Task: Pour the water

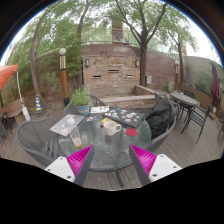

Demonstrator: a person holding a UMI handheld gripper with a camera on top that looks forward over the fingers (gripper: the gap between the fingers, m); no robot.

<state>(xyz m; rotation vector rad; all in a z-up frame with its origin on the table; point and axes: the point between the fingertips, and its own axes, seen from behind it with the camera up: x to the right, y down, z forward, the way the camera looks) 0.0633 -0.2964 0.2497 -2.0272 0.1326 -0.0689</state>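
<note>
gripper view, an outdoor patio: the hand-held gripper point(112, 160) hangs released above the near edge of a round glass surface point(100, 145), its two pink pads point(80, 157) spread apart with nothing between them. on the surface, a white mug point(111, 127) stands just ahead of the fingers near the middle, and a small glass with a pinkish drink point(76, 142) sits just beyond the left finger. papers point(67, 124) lie farther back on the left, and a potted green plant point(80, 99) stands at the far side. dark metal chairs point(160, 118) ring the surface. behind it rise a brick wall point(110, 62) and tall trees point(140, 30), with a second small table point(185, 99) off to the right. a water vessel for pouring cannot be made out apart from the mug and glass.
</note>
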